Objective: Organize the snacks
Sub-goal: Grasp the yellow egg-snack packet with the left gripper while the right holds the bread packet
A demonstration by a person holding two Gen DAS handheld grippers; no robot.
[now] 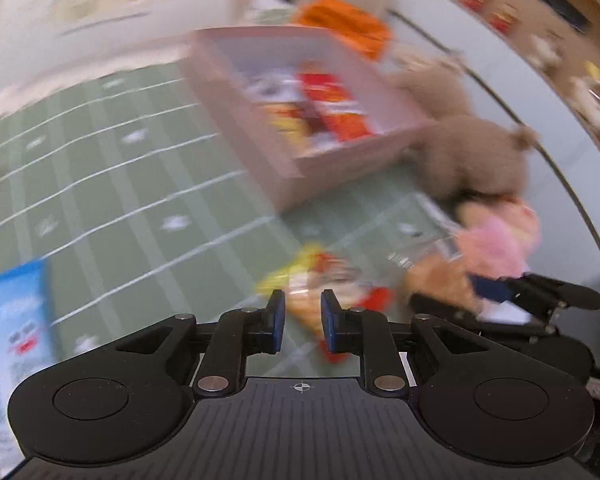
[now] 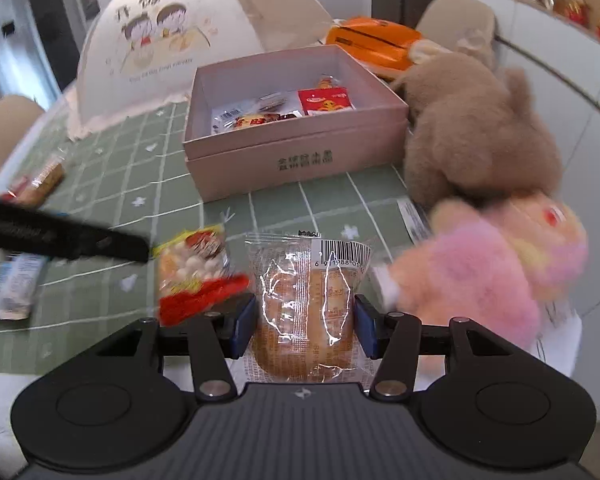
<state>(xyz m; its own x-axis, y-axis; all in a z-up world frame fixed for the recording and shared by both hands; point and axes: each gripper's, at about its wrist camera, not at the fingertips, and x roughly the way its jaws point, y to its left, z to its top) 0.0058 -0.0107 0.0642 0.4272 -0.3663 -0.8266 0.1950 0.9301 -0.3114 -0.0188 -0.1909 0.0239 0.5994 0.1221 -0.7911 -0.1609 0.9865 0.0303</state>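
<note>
Right gripper (image 2: pixel 305 328) is clamping a clear-wrapped bun (image 2: pixel 305 312) between its blue pads, jaws standing part-way open around the packet. The bun is sitting at the near edge of the green checked counter (image 2: pixel 112 184). Left gripper (image 1: pixel 302 326) is standing almost fully closed, with only a narrow gap between its pads; a yellow-and-red snack bag (image 1: pixel 300 284) is showing in and beyond that gap, and blur is hiding whether the pads are pressing on it. In the right wrist view this bag is appearing just left of the bun, near the left gripper's dark finger (image 2: pixel 100 244).

A pink box (image 2: pixel 296 168) is standing open at the far middle of the counter, holding several snack packets, among them a red one (image 2: pixel 326 101). A brown plush (image 2: pixel 480 136) is lying touching the box's right side, with a pink plush (image 2: pixel 492 272) nearer. A white mesh cover (image 2: pixel 160 40) is standing at far left, an orange pack (image 2: pixel 372 46) behind the box, and a blue packet (image 1: pixel 16 320) at near left.
</note>
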